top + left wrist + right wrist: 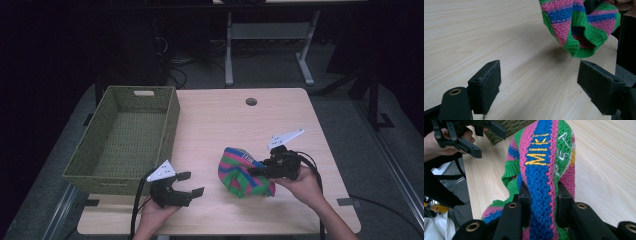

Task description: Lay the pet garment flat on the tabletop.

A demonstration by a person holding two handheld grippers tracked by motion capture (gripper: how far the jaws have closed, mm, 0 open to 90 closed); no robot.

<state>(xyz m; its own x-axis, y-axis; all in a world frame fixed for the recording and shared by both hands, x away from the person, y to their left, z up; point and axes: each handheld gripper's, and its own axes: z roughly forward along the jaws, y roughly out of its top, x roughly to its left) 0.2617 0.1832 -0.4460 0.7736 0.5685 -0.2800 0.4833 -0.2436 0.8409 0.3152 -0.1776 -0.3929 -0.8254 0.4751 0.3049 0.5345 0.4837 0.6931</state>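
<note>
Knitwear: a striped pink, blue and green knit (242, 172) lies on the bench (220, 120), right of the basket (125, 137) and well apart from it. Right gripper (541, 195) is clamped on a raised fold of the knit, jaws pinching a blue band with yellow stitched lettering. Left gripper (537, 82) stands between basket and knit, jaws wide apart and holding nothing, low over bare bench and aimed at the knit's green ribbed hem. Risk, as judged: the pinch takes only one fold, so a lift could let the loose knit stretch, slide free or drag across the bench; the basket rim could snag a trailing hem.
</note>
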